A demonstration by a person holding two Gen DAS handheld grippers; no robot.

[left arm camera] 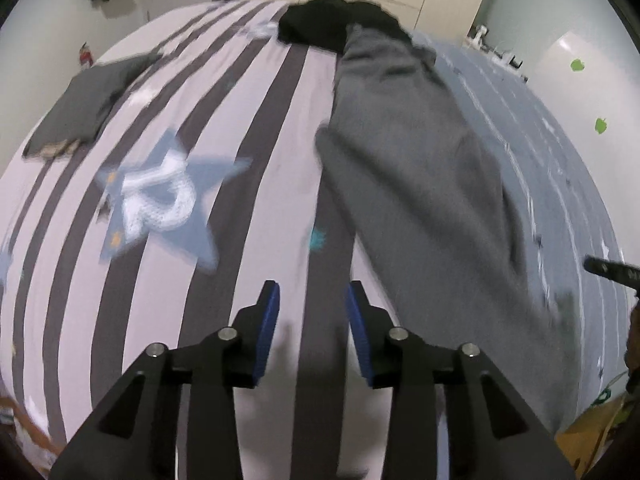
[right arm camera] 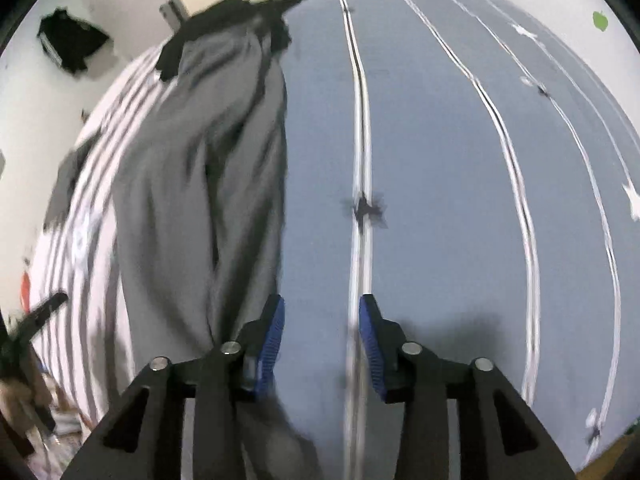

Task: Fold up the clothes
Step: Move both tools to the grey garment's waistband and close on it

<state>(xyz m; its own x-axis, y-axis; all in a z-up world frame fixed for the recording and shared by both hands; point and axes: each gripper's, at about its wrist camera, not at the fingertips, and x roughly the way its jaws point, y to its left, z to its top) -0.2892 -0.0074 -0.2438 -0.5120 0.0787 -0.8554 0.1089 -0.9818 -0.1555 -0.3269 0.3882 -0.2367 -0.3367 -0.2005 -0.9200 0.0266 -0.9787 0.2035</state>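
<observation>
We list, from left to right across the bed, first a small folded dark grey garment (left arm camera: 76, 108) lying flat near the far left edge of the bedcover, with a paler layer showing under its near end. Next we record the striped half of the bedcover (left arm camera: 192, 128), pale lilac cloth with dark grey bands, bearing a large blue star patch (left arm camera: 160, 204) with a white looped figure on it. Above this striped cloth we hold the left gripper (left arm camera: 313, 308), black-framed with blue ribbed pads; its jaws stand moderately apart and nothing lies between them. Right of it we enter the long grey fabric garment (left arm camera: 420, 184), the piece to be folded, stretched lengthwise down the middle of the bed along the seam between the two halves of the cover, rumpled in long creases. At its far end a crumpled black garment (left arm camera: 320, 24) sits partly beneath it. Further right we note the plain blue-grey half of the bedcover (right arm camera: 440, 160), crossed by thin white lines and small dark star marks. Over that half, just beside the grey garment's right edge, we hold the right gripper (right arm camera: 322, 328), jaws likewise parted and empty. Motion blur softens both views.
</observation>
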